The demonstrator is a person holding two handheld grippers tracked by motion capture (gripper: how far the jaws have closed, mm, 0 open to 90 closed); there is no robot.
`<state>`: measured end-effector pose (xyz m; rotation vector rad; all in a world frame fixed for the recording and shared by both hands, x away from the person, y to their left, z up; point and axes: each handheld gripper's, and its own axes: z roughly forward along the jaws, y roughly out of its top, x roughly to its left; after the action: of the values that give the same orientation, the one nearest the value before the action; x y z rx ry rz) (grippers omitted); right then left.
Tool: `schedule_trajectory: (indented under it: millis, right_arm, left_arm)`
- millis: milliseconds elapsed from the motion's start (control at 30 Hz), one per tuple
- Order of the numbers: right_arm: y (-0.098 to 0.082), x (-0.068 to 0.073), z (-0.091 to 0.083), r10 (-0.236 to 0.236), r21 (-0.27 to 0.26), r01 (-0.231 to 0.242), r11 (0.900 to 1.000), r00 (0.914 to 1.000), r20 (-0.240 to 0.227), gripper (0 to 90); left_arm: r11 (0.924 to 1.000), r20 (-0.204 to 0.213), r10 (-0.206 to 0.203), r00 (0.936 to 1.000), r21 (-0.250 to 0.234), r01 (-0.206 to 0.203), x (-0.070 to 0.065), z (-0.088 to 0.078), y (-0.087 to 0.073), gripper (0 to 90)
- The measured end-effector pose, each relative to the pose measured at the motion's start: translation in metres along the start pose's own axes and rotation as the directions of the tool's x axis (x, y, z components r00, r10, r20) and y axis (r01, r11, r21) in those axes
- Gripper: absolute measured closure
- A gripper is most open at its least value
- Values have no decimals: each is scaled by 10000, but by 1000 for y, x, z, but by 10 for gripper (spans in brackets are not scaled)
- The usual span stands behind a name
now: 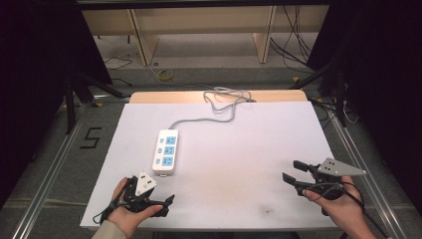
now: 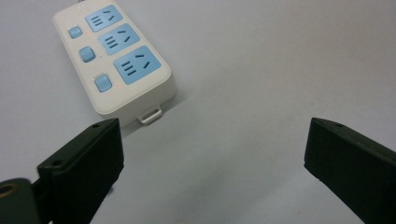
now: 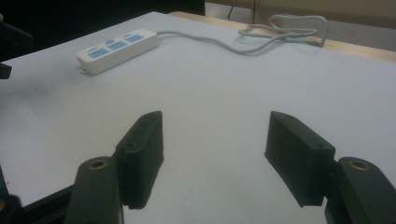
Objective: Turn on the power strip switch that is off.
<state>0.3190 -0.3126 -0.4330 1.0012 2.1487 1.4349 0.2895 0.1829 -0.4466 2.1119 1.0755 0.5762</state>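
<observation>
Table (image 1: 224, 154) is covered by a white sheet (image 1: 259, 149); a bare wooden strip (image 1: 164, 96) is left exposed along the far edge. A white power strip (image 1: 165, 151) is laid flat on the sheet, left of centre, long axis running near-to-far. Three blue sockets and three blue buttons are seen on its top face. Its grey cable (image 1: 199, 119) is run from the far end toward the far edge and is bunched in loose loops (image 1: 226, 97) over the wooden strip. A small dark mark (image 1: 268, 211) is seen on the sheet near the front edge.
</observation>
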Motion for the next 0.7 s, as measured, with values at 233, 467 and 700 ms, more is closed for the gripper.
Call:
schedule_trajectory:
  millis: [233,467,700]
  right_arm:
    - [1,1,-1,-44,-44,45,10000,10000,59,371]
    - [1,3,1,-79,38,79,10000,10000,28,372]
    - [1,2,1,-79,21,79,10000,9999,87,365]
  left_arm:
    - [10000,-41,-13,10000,-28,12,-1,-2,-1,82]
    - [9996,-157,-145,9998,-235,142,1,-4,0,137]
    - [9997,-205,-103,9997,-208,99,2,-1,0,158]
